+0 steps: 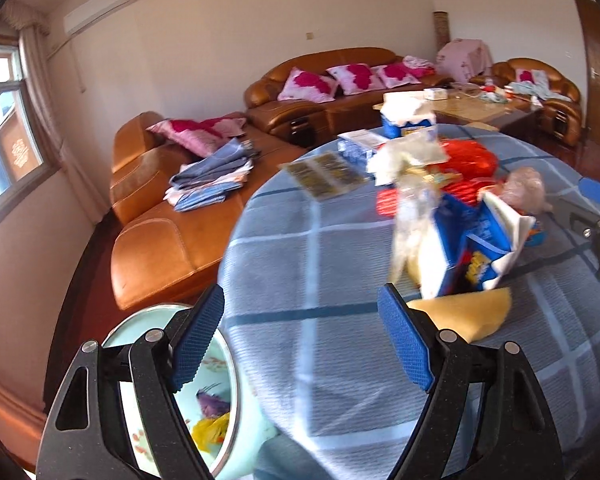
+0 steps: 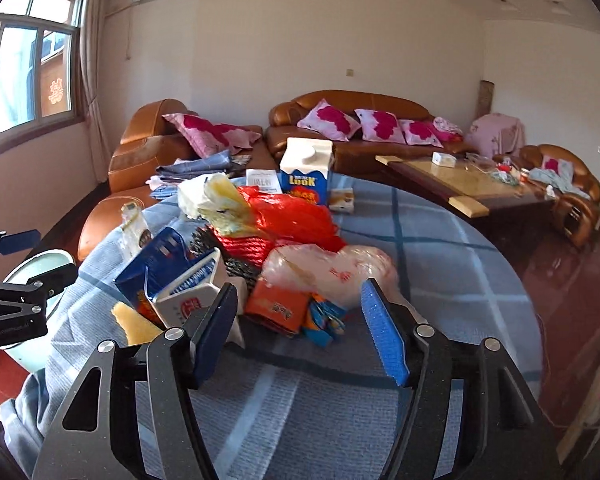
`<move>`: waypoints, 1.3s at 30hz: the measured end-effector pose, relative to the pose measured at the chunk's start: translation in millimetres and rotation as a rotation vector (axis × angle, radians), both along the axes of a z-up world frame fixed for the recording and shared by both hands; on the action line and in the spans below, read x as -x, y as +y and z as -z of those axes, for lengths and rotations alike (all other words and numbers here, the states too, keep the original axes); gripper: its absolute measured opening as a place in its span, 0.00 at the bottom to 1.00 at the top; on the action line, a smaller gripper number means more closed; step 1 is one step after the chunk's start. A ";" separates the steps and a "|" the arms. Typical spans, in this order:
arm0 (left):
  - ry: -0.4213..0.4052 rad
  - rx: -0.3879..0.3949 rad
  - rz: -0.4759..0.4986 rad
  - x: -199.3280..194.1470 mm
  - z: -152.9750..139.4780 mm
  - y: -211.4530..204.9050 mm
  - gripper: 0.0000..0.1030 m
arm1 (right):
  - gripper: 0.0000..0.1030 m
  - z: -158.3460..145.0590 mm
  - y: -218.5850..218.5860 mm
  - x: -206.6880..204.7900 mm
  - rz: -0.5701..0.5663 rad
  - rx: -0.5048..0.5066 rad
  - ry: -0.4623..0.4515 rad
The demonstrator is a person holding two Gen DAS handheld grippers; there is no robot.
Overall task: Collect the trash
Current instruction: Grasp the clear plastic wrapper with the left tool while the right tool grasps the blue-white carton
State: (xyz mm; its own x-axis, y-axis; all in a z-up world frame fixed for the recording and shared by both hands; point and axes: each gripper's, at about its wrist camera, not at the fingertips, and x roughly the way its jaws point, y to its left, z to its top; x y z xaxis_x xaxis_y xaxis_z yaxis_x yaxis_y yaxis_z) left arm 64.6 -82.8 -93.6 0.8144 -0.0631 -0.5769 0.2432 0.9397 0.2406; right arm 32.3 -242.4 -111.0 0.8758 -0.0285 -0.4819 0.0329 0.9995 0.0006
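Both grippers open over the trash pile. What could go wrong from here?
1. The flattened blue carton leans in the pile by the table edge above the basin; a nudge from the left gripper may knock it to the floor.
2. The clear plastic bag looks limp; the right gripper may pinch only a fold.
3. The upright milk carton could tip if the red bag drags.

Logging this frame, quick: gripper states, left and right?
Left gripper: open, holding nothing, over the table edge.
Right gripper: open, holding nothing, facing the trash pile.
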 end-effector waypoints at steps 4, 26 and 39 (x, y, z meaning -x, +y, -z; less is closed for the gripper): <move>-0.035 0.015 0.046 -4.8 -5.4 -20.7 0.76 | 0.67 1.5 -1.6 -1.9 0.016 0.001 -0.005; 0.018 0.131 0.169 -24.2 -11.1 -33.6 0.03 | 0.71 2.5 0.5 -6.5 -0.009 -0.023 -0.023; -0.064 0.067 0.031 -2.9 -19.6 11.7 0.03 | 0.81 2.9 56.5 -34.6 -0.211 0.002 0.071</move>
